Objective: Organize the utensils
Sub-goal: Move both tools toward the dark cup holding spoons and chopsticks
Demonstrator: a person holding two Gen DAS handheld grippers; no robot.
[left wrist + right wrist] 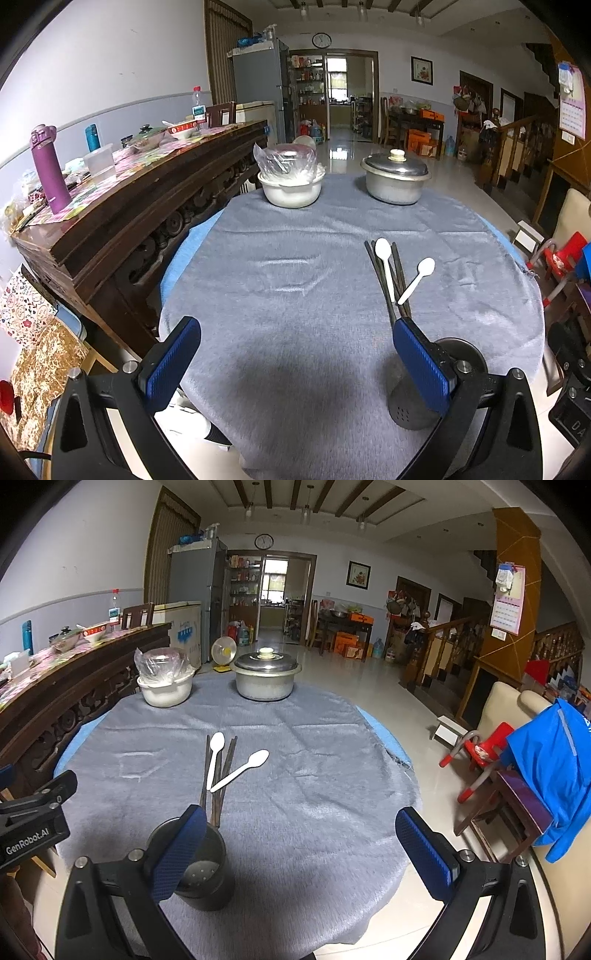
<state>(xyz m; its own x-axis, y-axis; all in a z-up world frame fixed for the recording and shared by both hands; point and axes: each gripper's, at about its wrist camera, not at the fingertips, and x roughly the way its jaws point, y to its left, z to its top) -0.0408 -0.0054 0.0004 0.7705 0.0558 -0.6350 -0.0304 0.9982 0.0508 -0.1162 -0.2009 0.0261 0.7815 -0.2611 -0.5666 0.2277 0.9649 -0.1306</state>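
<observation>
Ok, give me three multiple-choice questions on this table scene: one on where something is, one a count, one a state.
1. Where does the dark perforated utensil cup stand?
A near table edge
B beside the pot
C on the sideboard

2. How many white plastic spoons lie on the grey tablecloth?
A one
B two
C four

3. The lidded aluminium pot is:
A closed
B open
C tipped over

Answers:
1 A, it sits nearest the cameras, next to the right gripper.
2 B, two lie over the dark chopsticks.
3 A, its lid is on.

Home dining rm: fridge (pixel 197 587), wall clock (pixel 264 541), staircase (pixel 458 638), lidded pot (pixel 266 677) on table (pixel 314 812).
</observation>
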